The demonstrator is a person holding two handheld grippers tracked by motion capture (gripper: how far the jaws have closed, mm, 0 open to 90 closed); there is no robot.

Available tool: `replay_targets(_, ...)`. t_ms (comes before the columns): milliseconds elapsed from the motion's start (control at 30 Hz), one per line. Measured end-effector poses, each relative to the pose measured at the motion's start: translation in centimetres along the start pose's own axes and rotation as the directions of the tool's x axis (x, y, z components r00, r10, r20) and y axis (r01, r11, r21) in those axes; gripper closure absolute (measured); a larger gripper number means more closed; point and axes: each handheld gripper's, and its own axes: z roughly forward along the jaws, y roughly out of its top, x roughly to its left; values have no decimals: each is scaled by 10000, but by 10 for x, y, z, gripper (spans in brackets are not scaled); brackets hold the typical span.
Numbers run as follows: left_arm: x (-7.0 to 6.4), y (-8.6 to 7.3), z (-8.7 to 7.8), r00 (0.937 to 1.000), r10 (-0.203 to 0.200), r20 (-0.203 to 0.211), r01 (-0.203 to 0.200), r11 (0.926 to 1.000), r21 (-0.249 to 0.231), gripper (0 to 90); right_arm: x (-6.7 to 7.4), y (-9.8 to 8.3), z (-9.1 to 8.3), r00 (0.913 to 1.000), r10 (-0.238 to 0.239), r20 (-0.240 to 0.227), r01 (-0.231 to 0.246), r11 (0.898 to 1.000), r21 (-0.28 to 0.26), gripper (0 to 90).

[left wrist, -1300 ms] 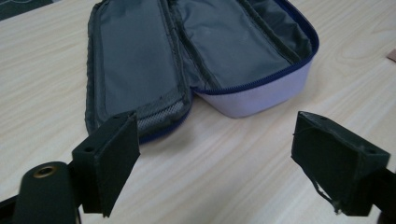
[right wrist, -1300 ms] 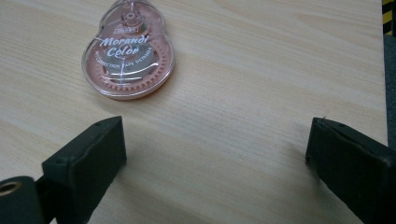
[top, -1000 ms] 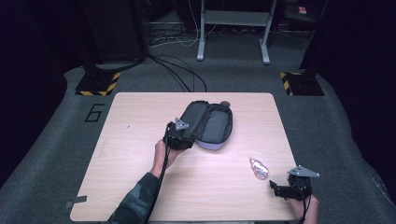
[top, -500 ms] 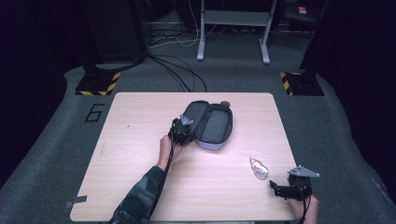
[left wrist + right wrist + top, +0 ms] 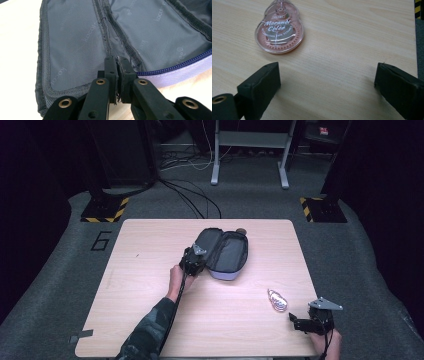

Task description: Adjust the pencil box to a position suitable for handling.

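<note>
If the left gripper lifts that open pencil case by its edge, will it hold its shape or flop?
Probably flop: the pencil case is thin lined fabric, pinched at the hinge seam by the left gripper. It looks empty, so likely light. The lid may fold.

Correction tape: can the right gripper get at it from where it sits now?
Probably yes. The right gripper stands open with bare table between it and the correction tape, which lies flat just ahead and off to one side, so it would need a slight shift to line up.

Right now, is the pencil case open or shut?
Open: the pencil case lies spread on the table, grey lining up, zipper undone.
</note>
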Motion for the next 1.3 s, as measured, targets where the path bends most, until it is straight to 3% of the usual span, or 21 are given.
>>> replay_targets(367,24,-12,-17,9991,423,62,-424,9990,168,876,-2,0,-1,9997,-225,-5,225,9997,74,68)
replay_targets(533,32,-17,-23,9991,357,208,-357,9994,-1,864,-2,0,-1,9998,-223,-4,223,9997,72,69)
replay_targets(633,32,-17,-28,9992,100,384,-95,9999,-123,697,-2,0,-1,9998,-208,3,208,9998,76,69)
replay_targets(700,28,-15,-31,9991,118,414,-107,9996,-265,615,-2,0,-1,9998,-200,8,200,9998,73,69)
replay_targets(767,24,-13,-32,9991,14,430,-1,9995,-316,456,-2,0,-1,9998,-203,6,203,9998,72,69)
replay_targets(800,22,-12,-33,9987,81,508,-66,9995,-297,456,-2,0,-1,9998,-200,7,200,9998,69,69)
replay_targets(1033,1,-6,-35,9930,202,1165,-139,9984,-543,185,-1,0,-1,9999,-130,5,130,9999,10,71)
replay_targets(1133,-9,-3,-32,9889,252,1461,-171,9983,-563,162,-1,0,-1,9999,-132,8,132,9999,9,71)
replay_targets(1300,-28,0,-24,9803,650,1868,-565,9971,-503,158,-2,0,-1,9999,-136,20,136,9999,-6,73)
